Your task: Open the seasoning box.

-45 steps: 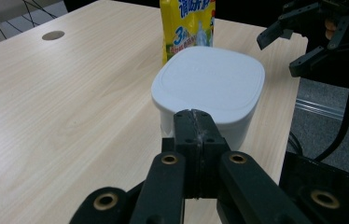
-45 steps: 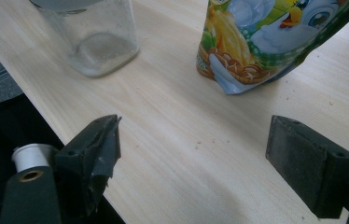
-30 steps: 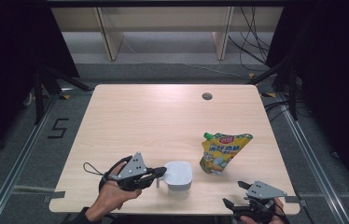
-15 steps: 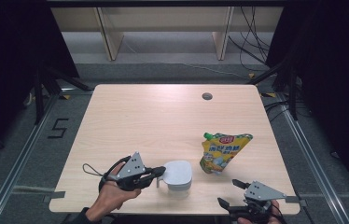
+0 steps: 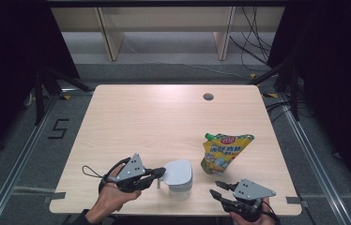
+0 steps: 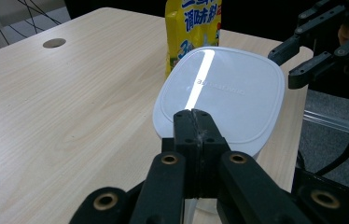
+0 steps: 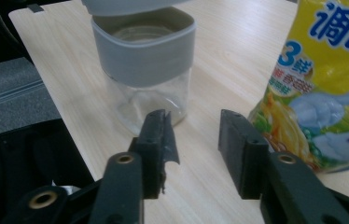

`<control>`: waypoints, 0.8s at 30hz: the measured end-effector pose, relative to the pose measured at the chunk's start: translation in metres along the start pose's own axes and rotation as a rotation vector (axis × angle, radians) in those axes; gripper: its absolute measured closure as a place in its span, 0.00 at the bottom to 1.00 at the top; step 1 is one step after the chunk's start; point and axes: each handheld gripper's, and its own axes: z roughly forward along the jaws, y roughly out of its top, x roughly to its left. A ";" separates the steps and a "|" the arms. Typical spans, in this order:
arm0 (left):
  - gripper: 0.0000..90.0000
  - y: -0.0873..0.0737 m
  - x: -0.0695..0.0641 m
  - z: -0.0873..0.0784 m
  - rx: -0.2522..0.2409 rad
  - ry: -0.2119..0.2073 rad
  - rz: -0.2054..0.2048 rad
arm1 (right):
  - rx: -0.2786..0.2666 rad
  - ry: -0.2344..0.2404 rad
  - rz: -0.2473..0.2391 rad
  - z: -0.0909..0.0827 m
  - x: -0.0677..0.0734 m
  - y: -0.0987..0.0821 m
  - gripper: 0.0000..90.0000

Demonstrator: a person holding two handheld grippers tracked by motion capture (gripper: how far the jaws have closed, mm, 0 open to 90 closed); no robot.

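Note:
A clear jar with a grey band [image 7: 147, 74] stands near the table's front edge, its mouth uncovered. Its white lid [image 5: 179, 172] [image 6: 224, 88] hangs tilted just over it, seen also as the lid [image 7: 126, 5] in the right gripper view. My left gripper [image 5: 163, 172] [image 6: 193, 116] is shut on the lid's near edge. A yellow spouted pouch [image 5: 223, 152] [image 7: 322, 84] lies to the right of the jar. My right gripper [image 5: 217, 190] [image 7: 193, 126] points at the jar's base; its jaws have just been closing, with nothing between them.
The light wooden table [image 5: 155, 122] has a round cable hole [image 5: 208, 97] at the back right. The right gripper [image 6: 287, 70] shows far off beyond the lid in the left gripper view. Dark floor and a rail lie past the table's right edge.
My right gripper has shifted left toward the jar and its jaws have narrowed. The left gripper and the lid have stayed where they were.

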 end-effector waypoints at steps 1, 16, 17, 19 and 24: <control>0.99 0.000 0.000 0.000 -0.001 0.000 -0.001 | -0.025 0.000 -0.002 0.001 0.000 0.002 0.76; 0.99 -0.002 0.000 0.000 -0.012 -0.002 -0.010 | -0.094 0.063 -0.067 0.027 0.010 0.031 1.00; 0.99 -0.002 0.000 0.000 -0.012 -0.002 -0.010 | -0.094 0.063 -0.067 0.027 0.010 0.031 1.00; 0.99 -0.002 0.000 0.000 -0.010 0.000 -0.010 | -0.088 0.066 -0.078 0.029 0.010 0.033 1.00; 0.99 -0.002 0.000 0.000 -0.006 0.000 -0.008 | -0.084 0.066 -0.090 0.032 0.008 0.035 1.00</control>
